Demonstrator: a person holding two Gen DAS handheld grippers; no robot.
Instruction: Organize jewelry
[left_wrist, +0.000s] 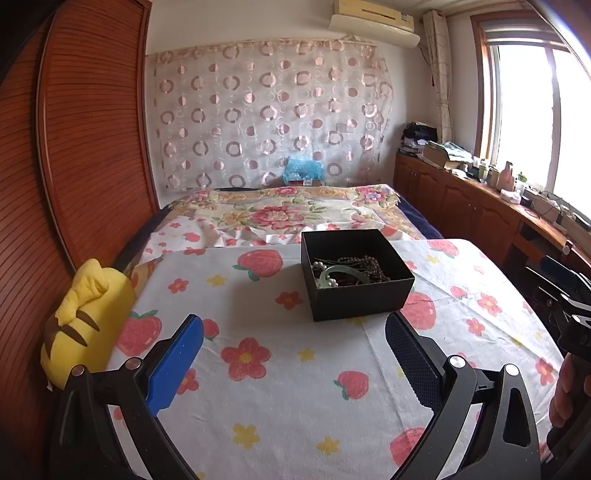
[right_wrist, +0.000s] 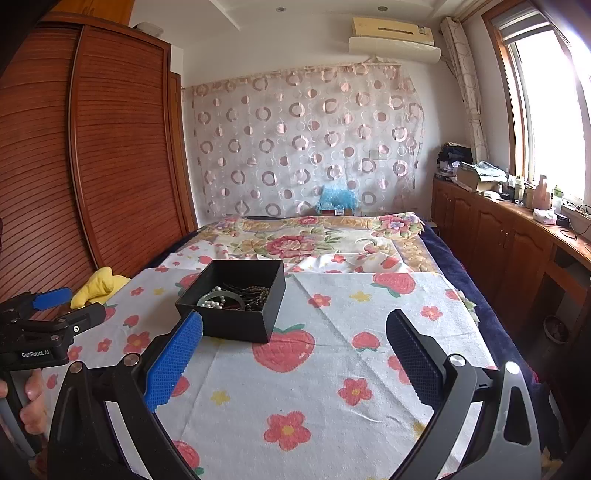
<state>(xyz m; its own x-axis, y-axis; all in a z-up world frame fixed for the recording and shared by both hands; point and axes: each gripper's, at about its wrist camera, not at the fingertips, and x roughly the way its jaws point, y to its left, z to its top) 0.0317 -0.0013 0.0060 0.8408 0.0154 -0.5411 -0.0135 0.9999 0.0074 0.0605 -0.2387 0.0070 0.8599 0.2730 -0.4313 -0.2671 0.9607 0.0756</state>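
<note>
A black open box (left_wrist: 364, 299) stands on the strawberry-print cloth (left_wrist: 295, 387) on the bed. It holds jewelry (left_wrist: 343, 271): a pale green bangle, white pearl beads and dark bead strands. My left gripper (left_wrist: 295, 332) is open and empty, just short of the box's near side. The box also shows in the right wrist view (right_wrist: 240, 321), with the jewelry (right_wrist: 232, 295) inside. My right gripper (right_wrist: 295, 328) is open and empty, with the box near its left finger. The left gripper (right_wrist: 62, 306) shows at the left edge there.
A yellow plush toy (left_wrist: 85, 325) lies at the bed's left edge by the wooden wardrobe (left_wrist: 74, 147). A floral blanket (left_wrist: 288, 210) covers the far bed. Wooden cabinets with clutter (left_wrist: 480, 192) run under the window on the right.
</note>
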